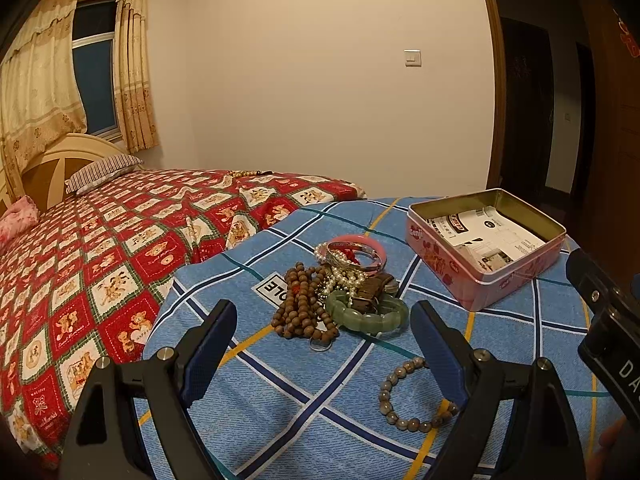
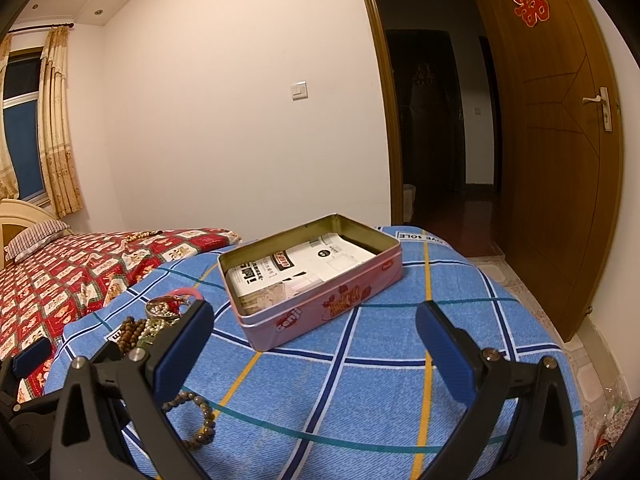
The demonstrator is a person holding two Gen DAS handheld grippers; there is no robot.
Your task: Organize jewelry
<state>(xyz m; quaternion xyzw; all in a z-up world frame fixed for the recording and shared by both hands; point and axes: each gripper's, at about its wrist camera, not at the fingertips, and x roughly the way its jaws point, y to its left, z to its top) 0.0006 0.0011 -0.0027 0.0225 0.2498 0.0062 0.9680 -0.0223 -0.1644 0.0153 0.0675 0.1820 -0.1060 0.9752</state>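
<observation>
A heap of jewelry (image 1: 340,292) lies on the blue checked cloth (image 1: 280,400): brown wooden beads (image 1: 300,312), a green jade bracelet (image 1: 366,316), a pink bangle (image 1: 360,244) and pearls. A grey stone bead bracelet (image 1: 408,396) lies alone, nearer, beside my left gripper's right finger. My left gripper (image 1: 324,320) is open just short of the heap, holding nothing. An open pink tin (image 2: 312,276) with papers inside stands ahead of my right gripper (image 2: 316,320), which is open and empty. The heap (image 2: 156,320) shows partly behind its left finger.
A bed with a red patterned cover (image 1: 100,248) lies to the left, a striped pillow (image 1: 100,172) at its head. A brown door (image 2: 560,140) stands open on the right beside a dark doorway (image 2: 436,120). The other gripper's body (image 1: 612,320) shows at the right edge.
</observation>
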